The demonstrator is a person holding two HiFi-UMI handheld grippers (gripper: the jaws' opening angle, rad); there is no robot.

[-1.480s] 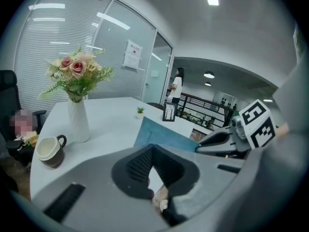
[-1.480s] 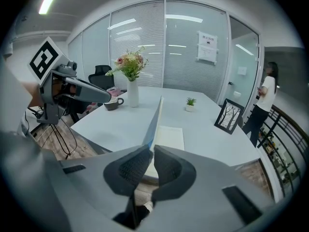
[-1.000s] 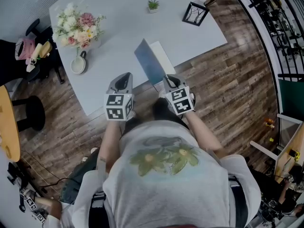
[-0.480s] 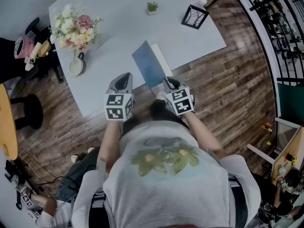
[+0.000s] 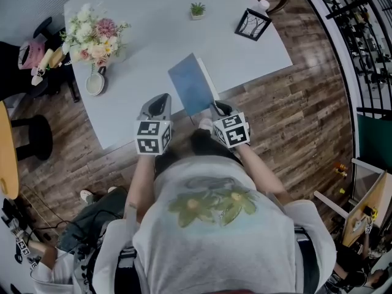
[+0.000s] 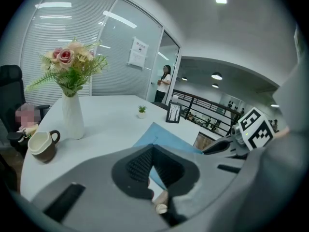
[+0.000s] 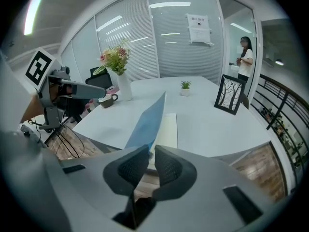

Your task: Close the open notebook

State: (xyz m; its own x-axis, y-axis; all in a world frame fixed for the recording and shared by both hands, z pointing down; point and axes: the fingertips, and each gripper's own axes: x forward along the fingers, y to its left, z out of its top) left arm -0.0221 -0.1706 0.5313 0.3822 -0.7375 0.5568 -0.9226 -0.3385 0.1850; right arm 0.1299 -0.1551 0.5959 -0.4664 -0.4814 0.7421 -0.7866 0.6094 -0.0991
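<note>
Cover (image 5: 188, 78) has swung further over the page (image 5: 208, 78) than a second ago, only a thin white strip left showing; the notebook (image 5: 199, 100) lies at the near edge of the worktop (image 5: 147, 35). We're mid-close: right hand-held gripper (image 7: 151, 151) pinches the cover's near corner, cover tilted up, left hand-held gripper (image 6: 152, 148) pressed together and empty beside it, so next we'd lower the cover flat and let go. Cup (image 5: 94, 84), flowers (image 5: 95, 37) and frame (image 5: 252, 22) are well apart; only the worktop's edge is close, so we'd avoid dragging the notebook toward us.
</note>
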